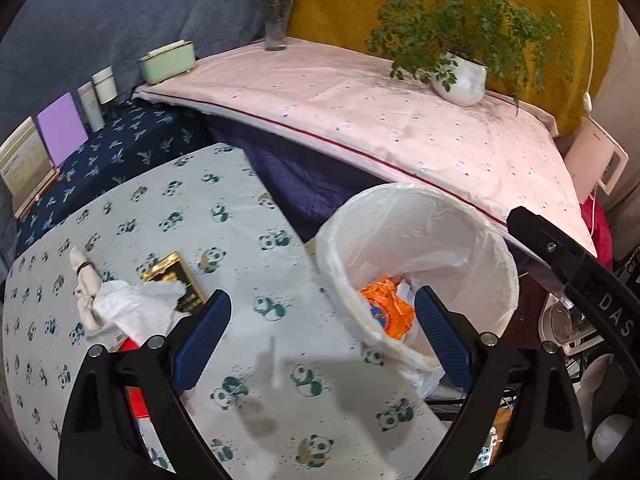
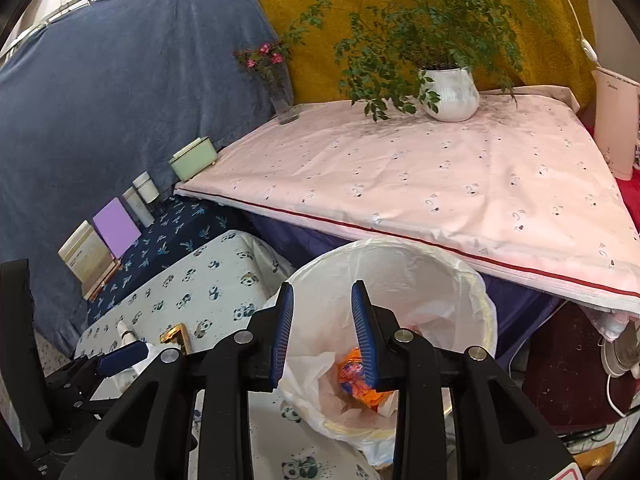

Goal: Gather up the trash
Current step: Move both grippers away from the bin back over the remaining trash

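A round bin with a white liner (image 1: 472, 240) (image 2: 448, 276) stands at the right edge of the panda-print table (image 1: 280, 312). An orange wrapper (image 1: 386, 308) (image 2: 356, 376) and some white paper lie in the bin. My right gripper (image 2: 323, 320) hangs over the bin's mouth, jaws apart, with nothing between them. My left gripper (image 1: 320, 320) is open wide above the table, just left of the bin, and holds nothing. To its left on the table lie crumpled white tissue (image 1: 132, 308), a small white twisted piece (image 1: 82, 280), a black-and-gold box (image 1: 180, 280) and something red (image 1: 134, 396).
Behind the bin, a higher pink-clothed surface (image 2: 440, 184) carries a potted plant (image 2: 450, 92), a flower vase (image 2: 282, 100) and a green box (image 2: 194, 158). Jars, a purple card (image 1: 62, 128) and a frame line the dark blue shelf. A white appliance (image 2: 616, 128) and cables are at right.
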The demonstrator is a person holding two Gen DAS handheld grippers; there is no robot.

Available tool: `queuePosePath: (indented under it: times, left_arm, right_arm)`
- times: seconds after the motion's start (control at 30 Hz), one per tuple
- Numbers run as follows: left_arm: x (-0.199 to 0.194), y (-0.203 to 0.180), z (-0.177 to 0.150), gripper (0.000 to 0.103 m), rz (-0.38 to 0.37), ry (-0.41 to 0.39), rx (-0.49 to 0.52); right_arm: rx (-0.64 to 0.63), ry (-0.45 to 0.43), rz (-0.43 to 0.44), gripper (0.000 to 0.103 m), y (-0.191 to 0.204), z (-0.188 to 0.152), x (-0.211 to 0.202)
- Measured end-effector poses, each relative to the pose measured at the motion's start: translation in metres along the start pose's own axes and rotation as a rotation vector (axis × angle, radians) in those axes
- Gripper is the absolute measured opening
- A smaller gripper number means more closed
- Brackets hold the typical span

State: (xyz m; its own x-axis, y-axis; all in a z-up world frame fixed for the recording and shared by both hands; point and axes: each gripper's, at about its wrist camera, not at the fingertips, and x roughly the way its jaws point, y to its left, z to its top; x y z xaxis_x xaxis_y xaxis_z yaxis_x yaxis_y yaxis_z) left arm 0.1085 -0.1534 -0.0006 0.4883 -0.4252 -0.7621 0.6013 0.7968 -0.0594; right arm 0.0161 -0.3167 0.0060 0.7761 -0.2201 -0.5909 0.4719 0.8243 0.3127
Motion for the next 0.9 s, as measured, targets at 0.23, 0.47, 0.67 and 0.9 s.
queuePosePath:
  times: [0.23,0.47,0.67,0.9]
  left_arm:
    - [-0.008,0.04,-0.013,0.089,0.048,0.005,-0.071]
    - [-0.017,0.084,-0.03,0.089,0.092,0.012,-0.146]
    - [-0.022,0.122,-0.049,0.089,0.124,0.029,-0.206]
    - [-0.02,0.155,-0.075,0.089,0.163,0.061,-0.243]
  right_arm:
    - [-0.054,0.024,0.041,0.031,0.034,-0.009,0.005]
    - [-0.112,0.062,0.088,0.031,0.074,-0.021,0.014]
    - [-0.156,0.099,0.13,0.03,0.105,-0.034,0.023]
    - [-0.194,0.151,0.172,0.031,0.137,-0.051,0.037]
